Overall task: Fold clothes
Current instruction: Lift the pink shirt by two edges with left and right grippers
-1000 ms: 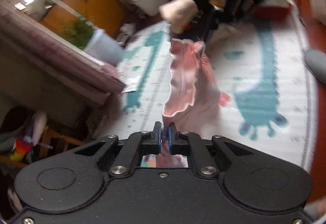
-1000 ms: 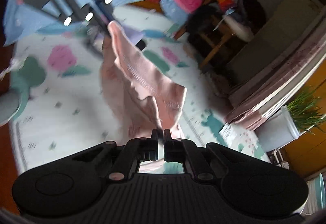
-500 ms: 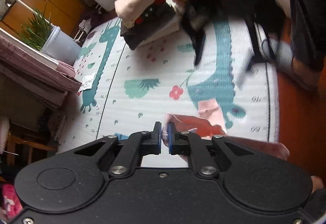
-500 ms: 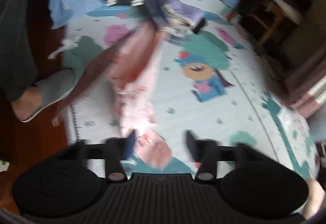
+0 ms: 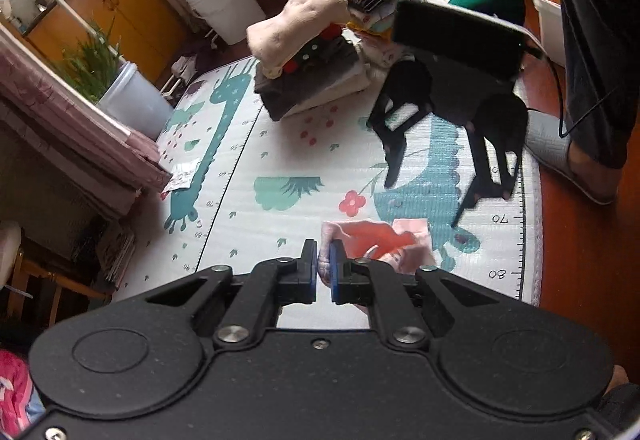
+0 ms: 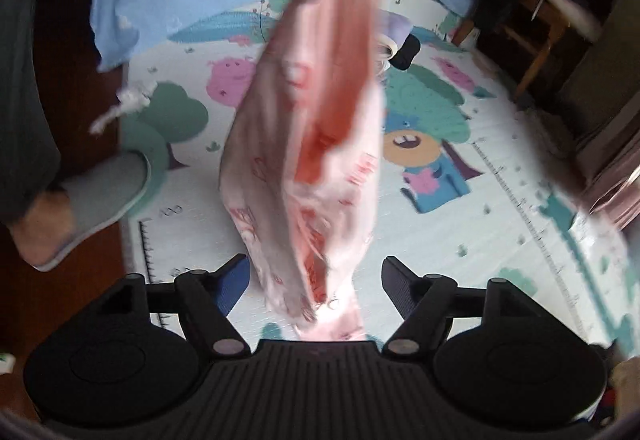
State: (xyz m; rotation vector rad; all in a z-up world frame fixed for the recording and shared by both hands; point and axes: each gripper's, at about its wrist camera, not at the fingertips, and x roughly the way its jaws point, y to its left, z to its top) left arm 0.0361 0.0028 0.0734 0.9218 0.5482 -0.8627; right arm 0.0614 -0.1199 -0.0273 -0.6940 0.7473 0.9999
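Left claw [image 5: 324, 266] is clamped on an edge of the pink garment [image 6: 316, 143], hanging it clear above the play mat [image 6: 500, 224], presumably to straighten it for folding, while right claw [image 6: 314, 286] stands spread, holding nothing.

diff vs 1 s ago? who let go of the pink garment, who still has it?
The right gripper let go: shut on the pink garment a second ago, its jaws now stand wide open with the cloth hanging between them, apparently unpinched. The garment went from stretched between both grippers to dangling over the play mat. Unchanged: the left gripper stays shut on the garment's edge, and the folded clothes pile sits on the mat.
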